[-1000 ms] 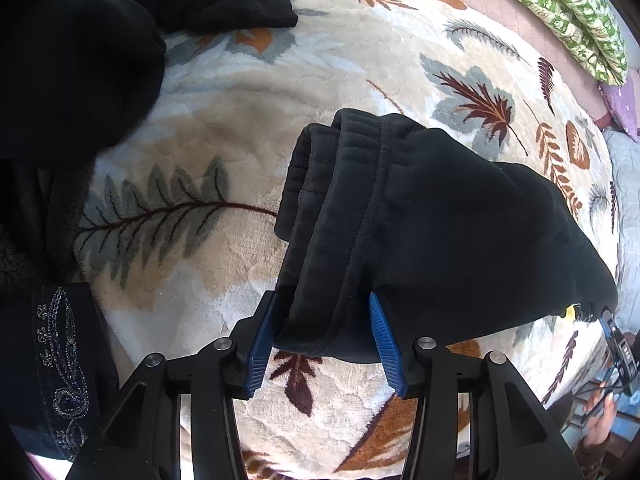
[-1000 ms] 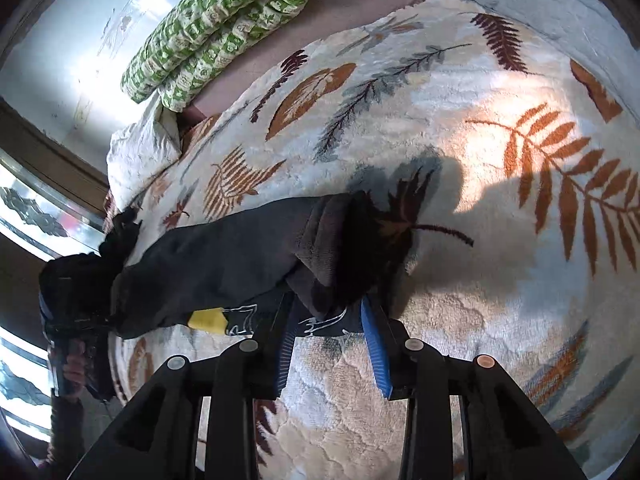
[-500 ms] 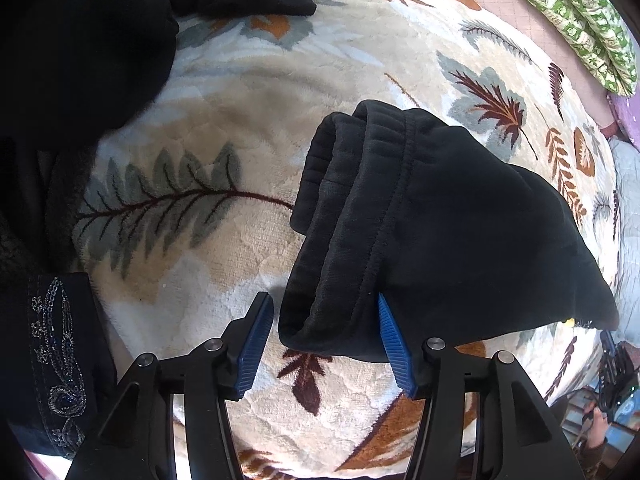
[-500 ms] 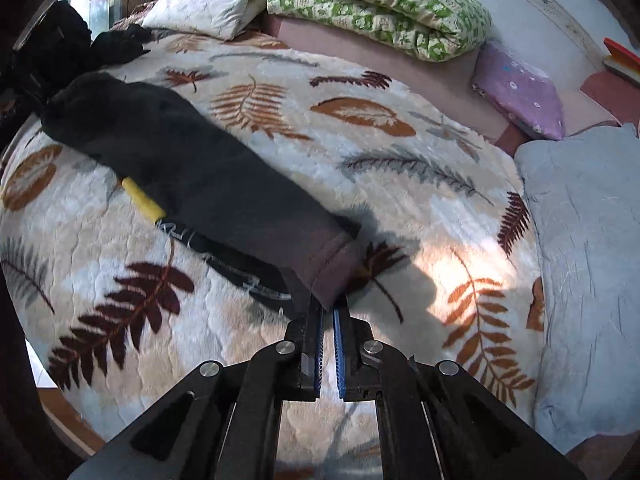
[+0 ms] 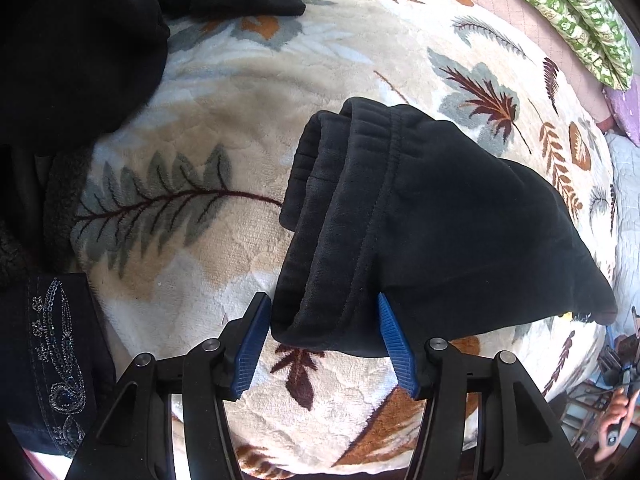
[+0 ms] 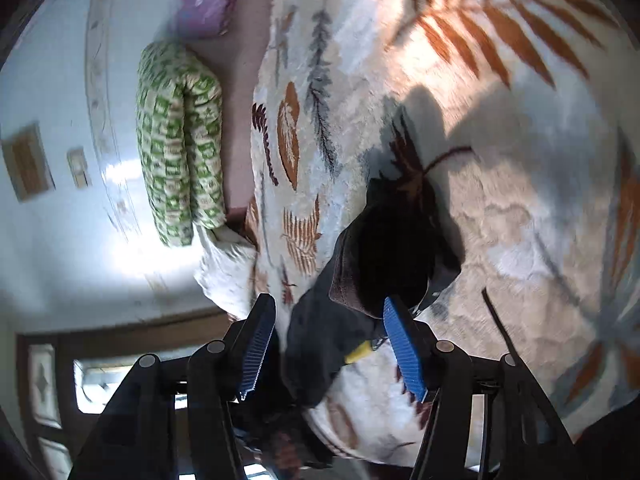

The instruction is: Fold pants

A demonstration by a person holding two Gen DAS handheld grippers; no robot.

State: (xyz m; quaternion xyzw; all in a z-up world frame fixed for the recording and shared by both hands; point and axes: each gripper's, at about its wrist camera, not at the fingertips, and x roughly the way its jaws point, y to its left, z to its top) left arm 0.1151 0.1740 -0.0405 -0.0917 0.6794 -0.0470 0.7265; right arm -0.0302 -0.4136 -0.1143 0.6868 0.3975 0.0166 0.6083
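**Operator:** Nearest my left gripper (image 5: 322, 340), the blue ribbed pads stand apart and have just been spreading. The waistband end of the black pants (image 5: 420, 216) lies between them; the left pad clears the cloth, and I can't tell whether the right pad still brushes it.

**Partner:** Which way do the pants run?

**Operator:** In the left view the long axis goes from the waistband at about 11 o'clock out toward 4 o'clock, where the leg is cut off by the frame edge. It's thick fleece with a ribbed, stitched band, lying on a plush cream blanket (image 5: 224, 128) printed with leaves.

**Partner:** And the right side?

**Operator:** The right gripper (image 6: 330, 346) has just opened, with the cuff hanging loose between its pads. That view is rolled and blurred; the cuff's inside reads brownish, and a small yellow tag (image 6: 357, 356) shows near the right pad. Farther off lie dark clothes (image 5: 72, 40) at 10 o'clock and a green patterned pillow (image 6: 178, 140).
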